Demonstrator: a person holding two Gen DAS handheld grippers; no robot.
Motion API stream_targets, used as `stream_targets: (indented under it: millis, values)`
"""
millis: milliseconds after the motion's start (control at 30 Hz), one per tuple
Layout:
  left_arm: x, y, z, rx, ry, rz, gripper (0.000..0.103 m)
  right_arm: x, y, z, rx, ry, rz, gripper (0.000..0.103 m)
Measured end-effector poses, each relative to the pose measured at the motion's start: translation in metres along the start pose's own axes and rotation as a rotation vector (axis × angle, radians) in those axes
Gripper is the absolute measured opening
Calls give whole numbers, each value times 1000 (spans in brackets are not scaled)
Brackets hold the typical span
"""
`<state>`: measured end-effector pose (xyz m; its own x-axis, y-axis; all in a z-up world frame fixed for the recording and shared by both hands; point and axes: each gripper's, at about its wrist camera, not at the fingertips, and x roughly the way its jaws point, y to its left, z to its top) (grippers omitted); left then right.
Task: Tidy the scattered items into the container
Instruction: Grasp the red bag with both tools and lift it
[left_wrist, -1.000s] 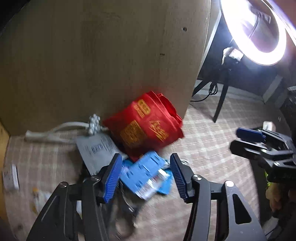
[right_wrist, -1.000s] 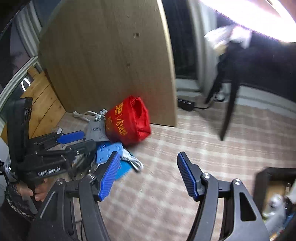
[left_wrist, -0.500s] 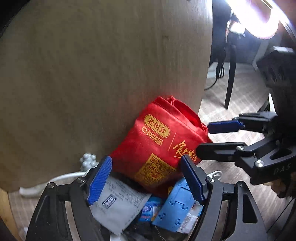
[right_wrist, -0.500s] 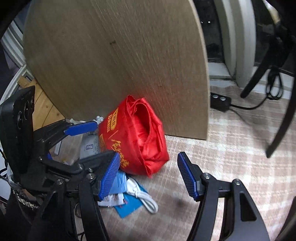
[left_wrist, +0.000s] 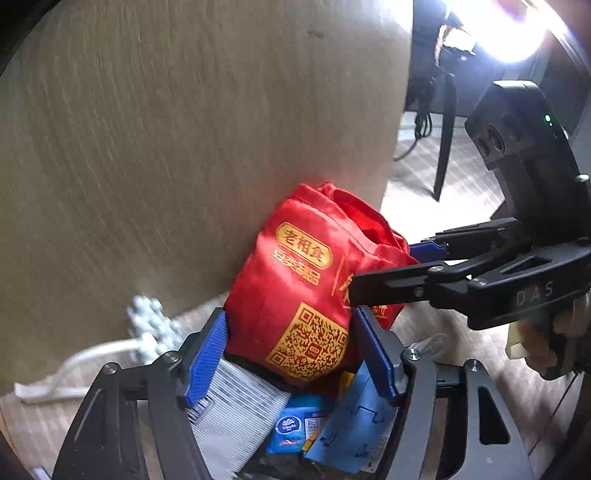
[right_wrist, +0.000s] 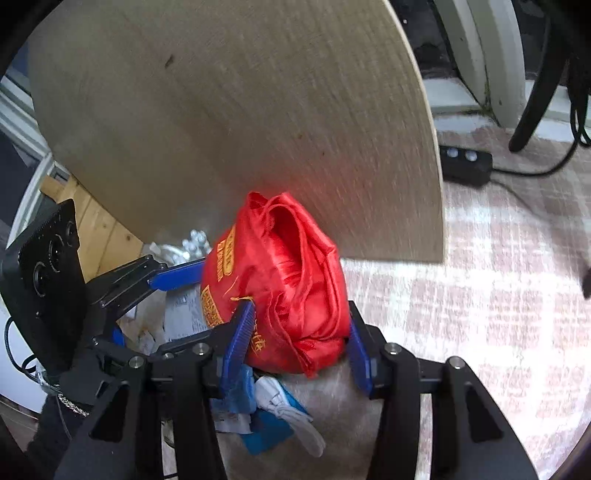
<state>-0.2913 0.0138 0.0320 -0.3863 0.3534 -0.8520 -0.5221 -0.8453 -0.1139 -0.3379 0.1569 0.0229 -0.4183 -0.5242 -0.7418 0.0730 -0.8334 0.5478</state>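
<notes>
A red cloth bag (left_wrist: 295, 284) with gold print and a QR code leans against a wooden board (left_wrist: 184, 147); its mouth gapes in the right wrist view (right_wrist: 288, 280). My left gripper (left_wrist: 291, 354) is open, its blue pads on either side of the bag's lower end. My right gripper (right_wrist: 299, 339) is open and straddles the bag's other end, and it also shows in the left wrist view (left_wrist: 436, 269). Under the bag lie a grey packet (left_wrist: 236, 410), a blue tissue pack (left_wrist: 291, 424) and a blue card (left_wrist: 354, 424).
A white cable with a beaded knot (left_wrist: 144, 325) lies left of the bag. A white cable (right_wrist: 291, 421) lies by the blue items. A black power strip (right_wrist: 465, 162) sits on the checked rug (right_wrist: 498, 314). A bright ring lamp (left_wrist: 513, 33) stands behind.
Both grippers have moved in on the red bag, which now sits between each pair of fingers. The right gripper's fingers have narrowed around it.
</notes>
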Motion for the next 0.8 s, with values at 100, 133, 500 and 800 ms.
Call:
stream_targets:
  millis: [100,133,500,800]
  values:
    - [-4,-12,-14,7,4,-5,67,1,0,-14,7,24,8,48]
    - [-6,-17,-19,10,5,-7,67,0,0,-20,9,30,12,48]
    - [-33,-84,-85,-4,25,-46,60,-33,28,-89,-86,73,-64,44]
    - [-51,-137,-117,-43,35,-104,48,-106,26,-125,-140,40,-128,36]
